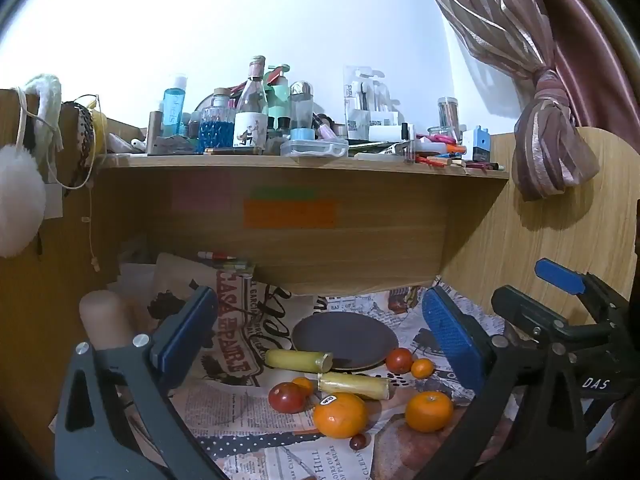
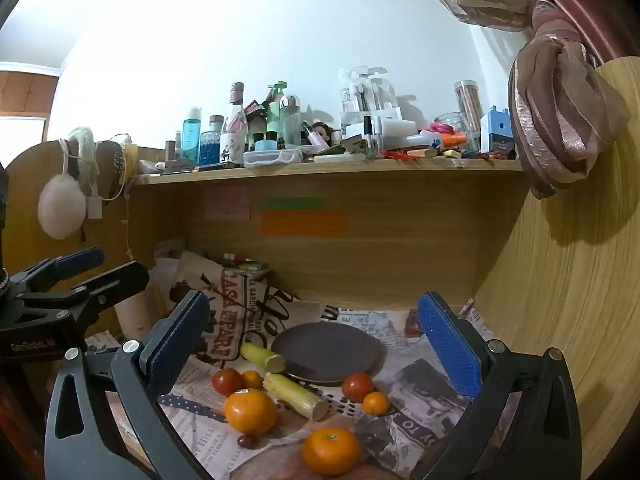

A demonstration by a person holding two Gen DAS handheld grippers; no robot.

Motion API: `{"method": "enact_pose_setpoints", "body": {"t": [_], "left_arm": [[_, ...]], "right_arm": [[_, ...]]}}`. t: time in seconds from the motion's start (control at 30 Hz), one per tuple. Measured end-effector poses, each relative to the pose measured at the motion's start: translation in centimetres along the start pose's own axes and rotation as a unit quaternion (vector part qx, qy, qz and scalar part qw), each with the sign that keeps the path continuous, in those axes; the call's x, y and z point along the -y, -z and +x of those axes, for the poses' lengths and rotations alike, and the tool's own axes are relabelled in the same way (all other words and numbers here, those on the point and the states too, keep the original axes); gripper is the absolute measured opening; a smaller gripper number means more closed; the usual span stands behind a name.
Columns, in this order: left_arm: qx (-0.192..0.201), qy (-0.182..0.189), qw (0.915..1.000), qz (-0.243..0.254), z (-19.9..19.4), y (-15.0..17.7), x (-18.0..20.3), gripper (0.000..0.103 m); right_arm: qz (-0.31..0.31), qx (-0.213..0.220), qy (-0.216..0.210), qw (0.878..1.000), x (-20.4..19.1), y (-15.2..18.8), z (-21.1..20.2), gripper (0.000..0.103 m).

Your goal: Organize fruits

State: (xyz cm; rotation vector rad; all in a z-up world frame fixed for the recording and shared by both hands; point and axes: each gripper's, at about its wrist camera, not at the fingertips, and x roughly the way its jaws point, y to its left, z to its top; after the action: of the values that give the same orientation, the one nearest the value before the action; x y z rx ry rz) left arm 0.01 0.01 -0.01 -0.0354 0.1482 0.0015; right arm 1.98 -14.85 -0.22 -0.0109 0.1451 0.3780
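Fruit lies on a newspaper-print cloth [image 1: 240, 420] in front of a dark round plate [image 1: 344, 336] [image 2: 326, 350], which has nothing on it. There are two big oranges [image 1: 340, 414] [image 1: 429, 410], two tomatoes [image 1: 287, 397] [image 1: 399, 360], two small oranges [image 1: 422, 368], two yellow-green cane pieces [image 1: 298, 360] [image 1: 354, 386] and a small dark red fruit [image 1: 357, 442]. My left gripper [image 1: 320, 316] hangs open above the pile, holding nothing. My right gripper [image 2: 314, 312] is open beside it on the right, also holding nothing. Each gripper shows in the other's view [image 1: 536, 288] [image 2: 100, 268].
A wooden shelf [image 1: 304, 162] crowded with bottles and jars overhangs the back of the desk. A wooden side panel [image 2: 560, 300] closes the right, with a knotted curtain [image 2: 560, 120] above it. A cream cylinder [image 1: 105, 316] and paper bags stand at the left.
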Motion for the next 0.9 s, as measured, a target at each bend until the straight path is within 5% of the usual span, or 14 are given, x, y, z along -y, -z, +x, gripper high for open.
{"method": "enact_pose_setpoints", "body": {"t": [0.9], "left_arm": [[-0.016,0.006,0.9998,-0.006,1.2,0.5,-0.4,0.103]], "right_arm": [[0.012,-0.021,0.002,1.0,0.8,0.6,0.9,0.103]]}}
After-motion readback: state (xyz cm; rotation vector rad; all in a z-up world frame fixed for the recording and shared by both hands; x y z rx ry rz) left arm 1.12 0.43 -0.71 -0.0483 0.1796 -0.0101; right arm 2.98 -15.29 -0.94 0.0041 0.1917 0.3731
